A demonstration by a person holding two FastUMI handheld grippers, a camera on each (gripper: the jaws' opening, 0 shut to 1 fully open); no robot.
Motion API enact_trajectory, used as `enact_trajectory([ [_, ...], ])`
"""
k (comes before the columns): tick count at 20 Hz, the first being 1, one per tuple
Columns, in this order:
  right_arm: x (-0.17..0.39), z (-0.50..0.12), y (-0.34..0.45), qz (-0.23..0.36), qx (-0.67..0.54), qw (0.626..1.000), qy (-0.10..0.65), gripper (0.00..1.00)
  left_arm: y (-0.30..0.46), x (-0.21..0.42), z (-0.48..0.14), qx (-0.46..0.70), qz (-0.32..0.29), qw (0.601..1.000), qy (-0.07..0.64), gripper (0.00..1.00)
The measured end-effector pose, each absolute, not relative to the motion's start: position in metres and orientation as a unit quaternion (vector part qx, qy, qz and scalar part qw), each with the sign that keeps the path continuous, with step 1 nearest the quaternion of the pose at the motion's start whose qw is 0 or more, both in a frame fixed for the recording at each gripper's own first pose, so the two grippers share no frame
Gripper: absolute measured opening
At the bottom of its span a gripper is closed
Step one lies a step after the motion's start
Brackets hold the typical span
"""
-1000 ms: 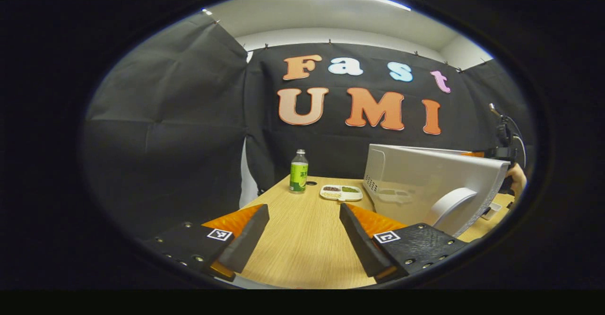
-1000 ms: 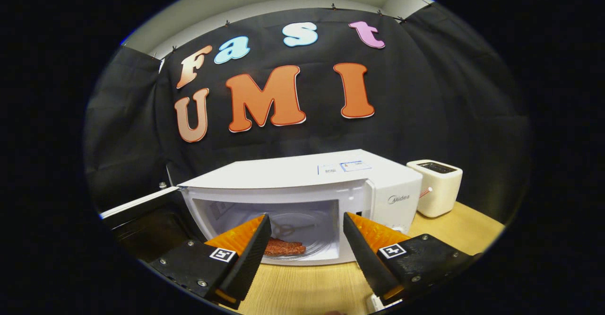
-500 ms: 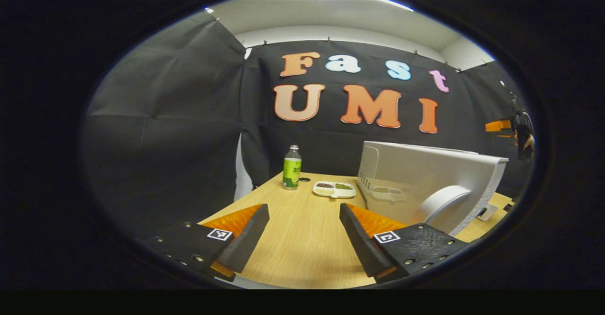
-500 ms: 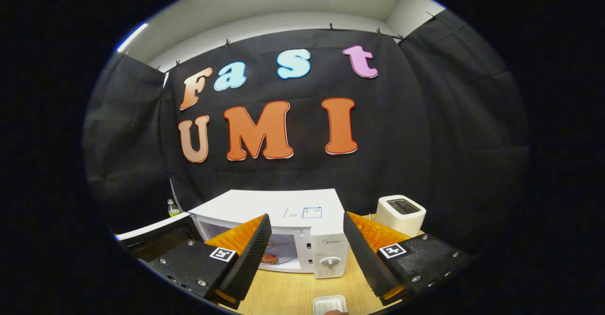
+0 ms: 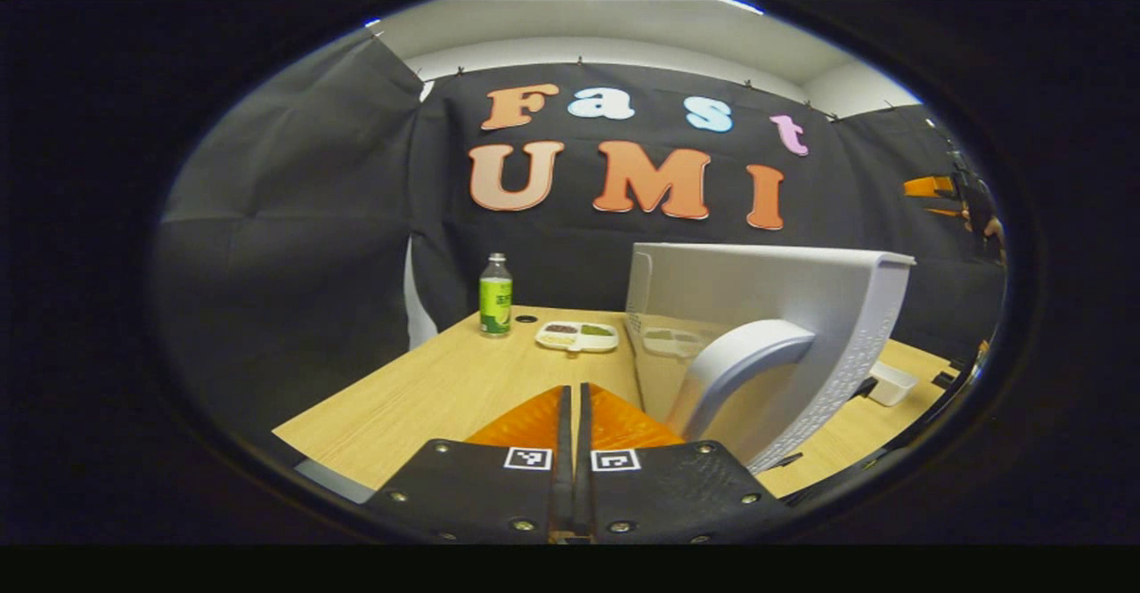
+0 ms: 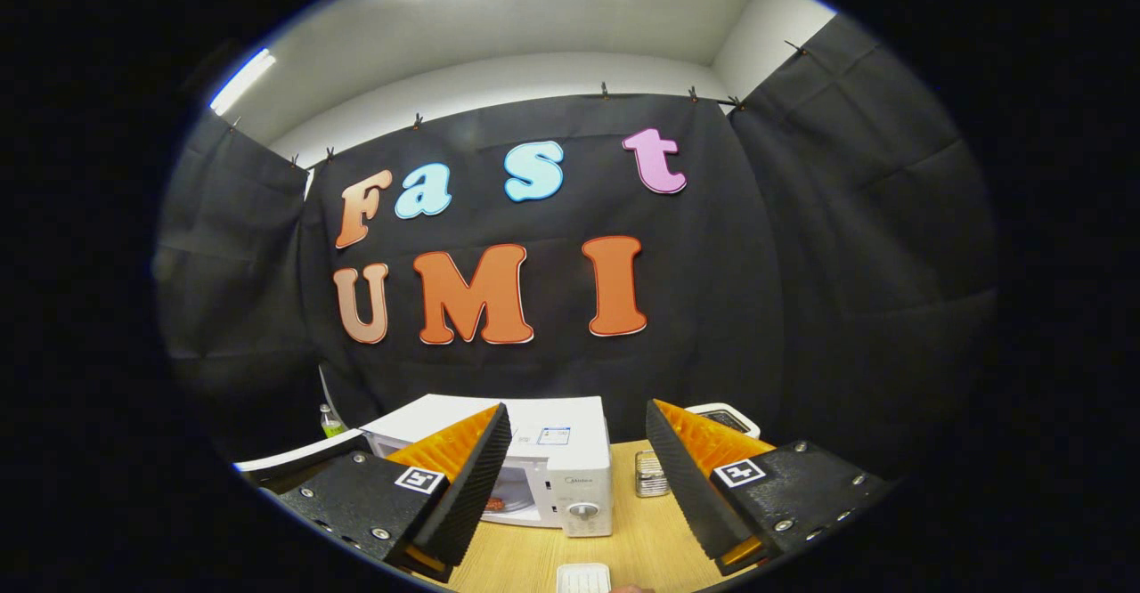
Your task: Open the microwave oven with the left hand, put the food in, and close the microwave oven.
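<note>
In the left gripper view the left tool (image 5: 574, 397) has its fingers pressed together with nothing between them, low over the wooden surface (image 5: 445, 388). Just to its right stands the open microwave door (image 5: 766, 308), edge-on, its curved handle (image 5: 739, 361) near the fingertips but apart from them. Toward the far edge of the surface stand a green bottle (image 5: 495, 296) and a divided tray (image 5: 577, 336). The right tool (image 5: 931, 187) shows small and high at the right edge of this view.

In the right gripper view the right tool (image 6: 574, 450) is spread wide and empty, raised well back from the microwave (image 6: 543, 468), which sits on the surface below and beyond its fingers. The door (image 6: 298, 455) swings out to the left. The food (image 6: 495, 504) lies inside the cavity, partly hidden behind the tool's left finger. A toaster (image 6: 726, 417) sits right of the microwave, a small metal item (image 6: 651, 475) between them, and a white dish (image 6: 583, 577) lies at the near edge.
</note>
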State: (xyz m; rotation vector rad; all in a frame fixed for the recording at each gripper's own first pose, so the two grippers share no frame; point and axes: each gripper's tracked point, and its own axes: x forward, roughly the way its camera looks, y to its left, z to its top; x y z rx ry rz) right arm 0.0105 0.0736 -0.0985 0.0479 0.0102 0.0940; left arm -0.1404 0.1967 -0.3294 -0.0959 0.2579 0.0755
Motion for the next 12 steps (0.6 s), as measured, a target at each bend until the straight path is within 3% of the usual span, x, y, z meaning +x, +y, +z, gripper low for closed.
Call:
enact_trajectory([
  [12,-0.012,-0.098,0.030,0.028,0.016,0.999,0.016,0.94,0.016,-0.080,-0.314,-0.043,-0.113,0.985,0.124,0.00],
])
